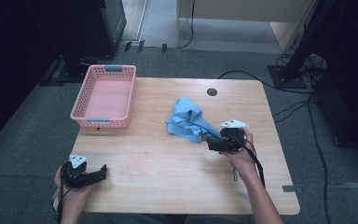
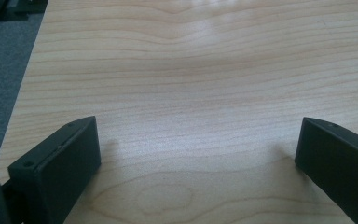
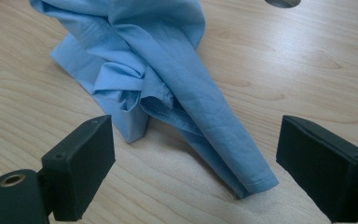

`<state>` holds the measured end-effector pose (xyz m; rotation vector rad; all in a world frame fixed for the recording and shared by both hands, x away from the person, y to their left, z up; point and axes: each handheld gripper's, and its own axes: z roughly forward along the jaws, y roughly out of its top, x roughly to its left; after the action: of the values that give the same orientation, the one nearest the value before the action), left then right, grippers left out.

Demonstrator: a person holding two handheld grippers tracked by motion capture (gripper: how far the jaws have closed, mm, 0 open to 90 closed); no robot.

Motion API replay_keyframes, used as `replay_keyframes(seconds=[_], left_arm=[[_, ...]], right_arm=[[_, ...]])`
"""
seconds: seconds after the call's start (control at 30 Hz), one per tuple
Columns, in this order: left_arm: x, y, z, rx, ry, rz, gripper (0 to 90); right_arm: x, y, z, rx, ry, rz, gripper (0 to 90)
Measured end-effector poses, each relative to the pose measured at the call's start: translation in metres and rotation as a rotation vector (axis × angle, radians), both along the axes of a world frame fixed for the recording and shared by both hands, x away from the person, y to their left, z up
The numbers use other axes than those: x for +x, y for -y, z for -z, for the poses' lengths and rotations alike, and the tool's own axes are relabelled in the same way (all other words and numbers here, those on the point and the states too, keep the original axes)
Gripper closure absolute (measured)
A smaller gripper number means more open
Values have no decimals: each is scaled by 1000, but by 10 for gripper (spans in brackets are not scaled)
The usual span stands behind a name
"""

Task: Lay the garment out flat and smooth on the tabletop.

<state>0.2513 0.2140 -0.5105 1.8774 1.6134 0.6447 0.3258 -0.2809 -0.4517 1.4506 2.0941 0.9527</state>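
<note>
Left gripper point(image 1: 103, 171): I kept it resting at the near-left corner of the table point(image 1: 168, 186), jaws spread wide over bare wood, holding nothing, well apart from the work.
Basket point(image 1: 103, 120): a pink slatted basket stood at the far-left edge, with nothing visible inside it.
Cloth point(image 1: 186, 120): the crumpled light-blue garment lay mid-table, right of the basket, one long fold trailing toward my right hand.
Right gripper point(image 1: 210, 144): I had it at the tip of that trailing fold, jaws spread to either side of the hem, not yet pinching.
Handling: I judged the fabric light, soft and limp; it would sag and unfold once lifted, not slip.
Grip point: I judged the doubled, stitched hem point(image 3: 256, 182) between the jaws the firmest place to pinch.
</note>
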Motion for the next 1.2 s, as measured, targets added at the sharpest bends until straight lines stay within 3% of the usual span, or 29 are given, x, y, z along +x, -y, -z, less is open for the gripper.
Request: replay_keyframes(seconds=[0.17, 0.23, 0.27, 0.37, 0.53, 0.9, 1.2], left_arm=[[-2, 1, -2, -3, 8, 12, 2], [-2, 3, -5, -44, 25, 22, 2], [-2, 6, -7, -39, 36, 25, 2], [-1, 20, -13, -11, 47, 56, 2], [6, 43, -24, -57, 59, 98, 2], [34, 104, -49, -85, 111, 239, 2], [50, 128, -51, -83, 118, 287, 2]], right_arm=[[-4, 3, 1, 26, 21, 8, 151], [-5, 3, 1, 12, 21, 3, 150], [-5, 4, 1, 16, 22, 2, 150], [-5, 4, 0, 34, 15, -2, 150], [-6, 0, -2, 41, 10, -17, 150], [-5, 1, 5, 30, -11, -1, 141], [-2, -4, 12, 7, -24, -3, 139]])
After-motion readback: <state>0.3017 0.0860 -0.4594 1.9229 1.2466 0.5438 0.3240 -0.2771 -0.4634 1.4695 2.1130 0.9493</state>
